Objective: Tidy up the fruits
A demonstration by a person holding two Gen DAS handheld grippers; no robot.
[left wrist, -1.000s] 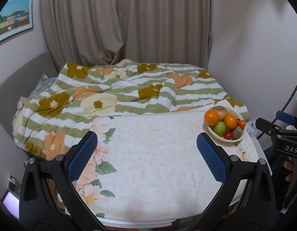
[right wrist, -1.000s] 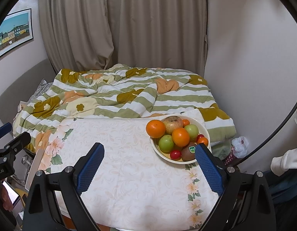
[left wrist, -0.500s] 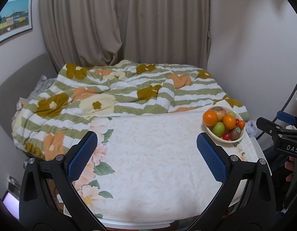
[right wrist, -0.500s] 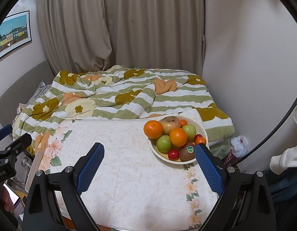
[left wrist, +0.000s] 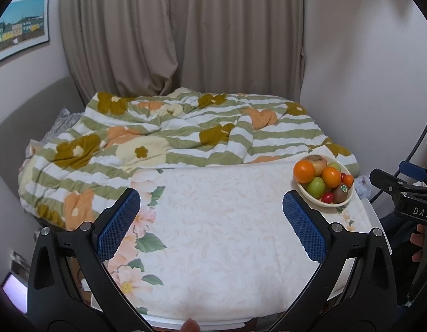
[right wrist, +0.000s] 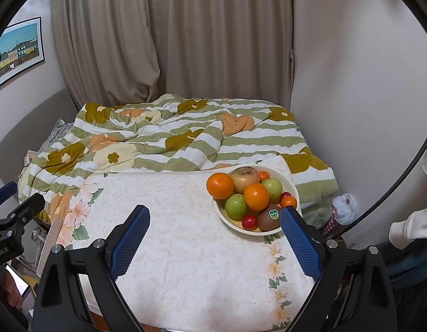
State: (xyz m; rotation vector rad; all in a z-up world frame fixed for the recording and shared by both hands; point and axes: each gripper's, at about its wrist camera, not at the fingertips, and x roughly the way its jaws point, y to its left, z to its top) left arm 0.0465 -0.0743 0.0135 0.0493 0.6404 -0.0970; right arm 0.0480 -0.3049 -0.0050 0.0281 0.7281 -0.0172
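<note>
Entry: I held both claws, left [left wrist: 210, 213] and right [right wrist: 214, 231], wide open and empty. Bowl [right wrist: 292, 186] of fruit [right wrist: 256, 196] lay just ahead-right of my right claw, slightly farther than a second before. Fruit all gathered; sorting stage unclear.

My left gripper [left wrist: 210, 215] hangs with fingers [left wrist: 119, 221] spread wide above the floral-clothed surface [left wrist: 227, 249]; the fruit bowl [left wrist: 307, 192] sits far right.
</note>
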